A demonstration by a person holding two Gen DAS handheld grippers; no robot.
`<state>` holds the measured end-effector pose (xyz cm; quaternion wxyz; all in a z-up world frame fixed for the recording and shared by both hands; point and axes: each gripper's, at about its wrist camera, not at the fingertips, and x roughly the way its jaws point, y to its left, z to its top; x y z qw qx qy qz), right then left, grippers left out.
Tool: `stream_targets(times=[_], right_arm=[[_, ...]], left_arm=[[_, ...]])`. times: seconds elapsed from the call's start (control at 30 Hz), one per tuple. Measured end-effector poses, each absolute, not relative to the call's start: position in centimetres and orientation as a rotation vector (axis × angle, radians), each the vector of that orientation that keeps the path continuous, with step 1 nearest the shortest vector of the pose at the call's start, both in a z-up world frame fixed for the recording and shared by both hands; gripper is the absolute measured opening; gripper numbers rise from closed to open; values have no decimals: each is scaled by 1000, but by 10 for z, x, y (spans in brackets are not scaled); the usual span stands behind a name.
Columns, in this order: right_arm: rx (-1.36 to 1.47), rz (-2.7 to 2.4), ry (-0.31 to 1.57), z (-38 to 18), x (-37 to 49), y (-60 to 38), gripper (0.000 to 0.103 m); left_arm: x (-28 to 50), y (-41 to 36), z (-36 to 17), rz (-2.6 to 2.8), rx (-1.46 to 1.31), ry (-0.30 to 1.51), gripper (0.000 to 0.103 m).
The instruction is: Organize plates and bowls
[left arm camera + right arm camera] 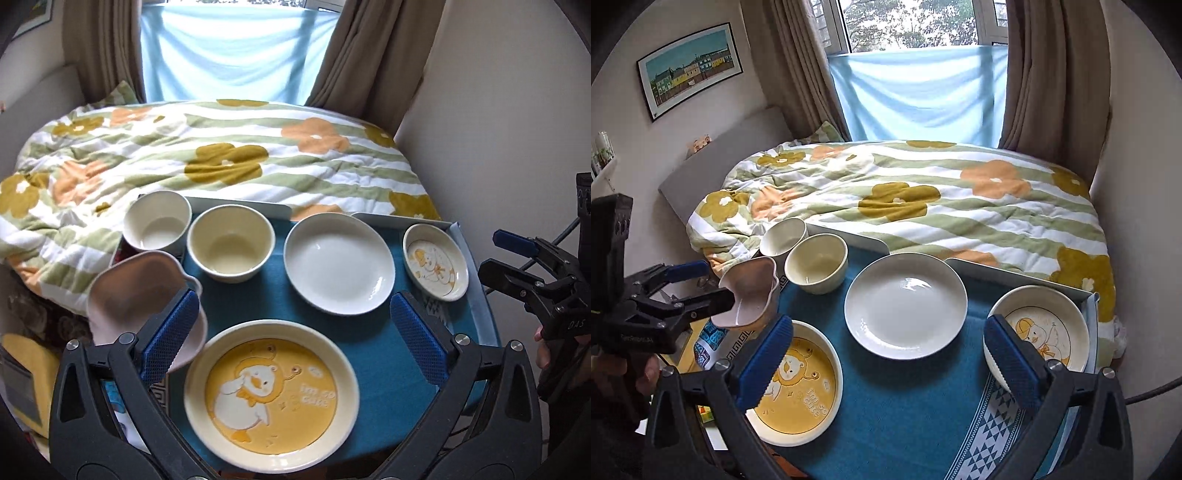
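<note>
- The left hand-held gripper point(291, 334) has its jaws wide apart; its left blue pad touches the rim of a pink wavy bowl point(140, 291), which looks lifted beside the desk edge.
- The right hand-held gripper point(888, 354) is also spread wide and holds nothing.
- All dishes are empty: two cream bowls point(231, 243), white plate point(338, 258), yellow duck plate point(271, 397), small duck dish point(436, 262) on the blue-cloth desk point(369, 343).
- Only the right view shows the framed picture point(690, 68).

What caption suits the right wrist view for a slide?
Open right gripper above the blue cloth, facing plain white plate between two duck dishes.
</note>
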<state>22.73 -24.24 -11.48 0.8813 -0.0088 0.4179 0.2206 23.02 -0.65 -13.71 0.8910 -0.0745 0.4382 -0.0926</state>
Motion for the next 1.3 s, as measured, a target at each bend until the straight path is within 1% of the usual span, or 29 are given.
stream_targets(times=[0.2,0.3,0.37,0.43,0.47,0.5,0.53,0.57,0.6,0.63,0.67,0.73,0.77,0.8,0.83,0.87,0.93,0.97,1.1,1.13,1.2,1.3], right_arm=[[-74,464,936,-129,289,-272,103],[-93,517,1010,-153,326,-282,103],[-120,560,1063,-174,350,-284,102],[-138,616,1111,-198,369,-284,96],[-142,643,1143,-210,378,-284,88],[-146,667,1174,-222,386,-282,78],[-153,687,1202,-234,392,-280,74],[-165,702,1227,-245,397,-277,69],[-177,714,1248,-255,401,-275,63],[-184,730,1265,-264,404,-273,60],[-187,749,1280,-271,407,-272,56],[-198,779,1290,-279,410,-268,53],[-207,787,1293,-282,411,-267,50],[-216,796,1296,-285,412,-265,44],[-221,808,1298,-287,412,-263,42],[-224,819,1301,-288,412,-261,35],[-234,831,1306,-291,413,-258,33],[-236,838,1304,-292,413,-257,32],[-248,848,1298,-295,414,-254,20],[-255,843,1295,-296,413,-254,19],[-262,834,1290,-297,413,-255,15],[-250,837,1289,-299,413,-257,14]], left_arm=[[261,-27,-172,-124,-258,981,103],[282,-34,-198,-86,-323,1027,103],[296,-38,-217,-49,-354,1063,100],[307,-41,-237,-20,-382,1102,92],[312,-42,-248,-6,-393,1123,89],[315,-44,-257,8,-401,1142,82],[319,-46,-266,20,-406,1159,76],[323,-47,-274,27,-411,1177,73],[326,-50,-281,31,-417,1194,66],[329,-52,-287,34,-423,1207,61],[331,-53,-293,37,-427,1218,60],[334,-54,-301,41,-431,1234,48],[336,-55,-304,40,-436,1242,46],[337,-56,-307,40,-441,1247,43],[337,-55,-310,40,-445,1250,38],[338,-56,-312,41,-448,1253,35],[339,-55,-314,45,-454,1261,29],[339,-55,-315,50,-455,1263,28],[338,-53,-316,69,-441,1266,17],[338,-50,-316,70,-445,1267,14],[337,-49,-317,69,-445,1270,13],[337,-51,-317,69,-424,1269,13]])
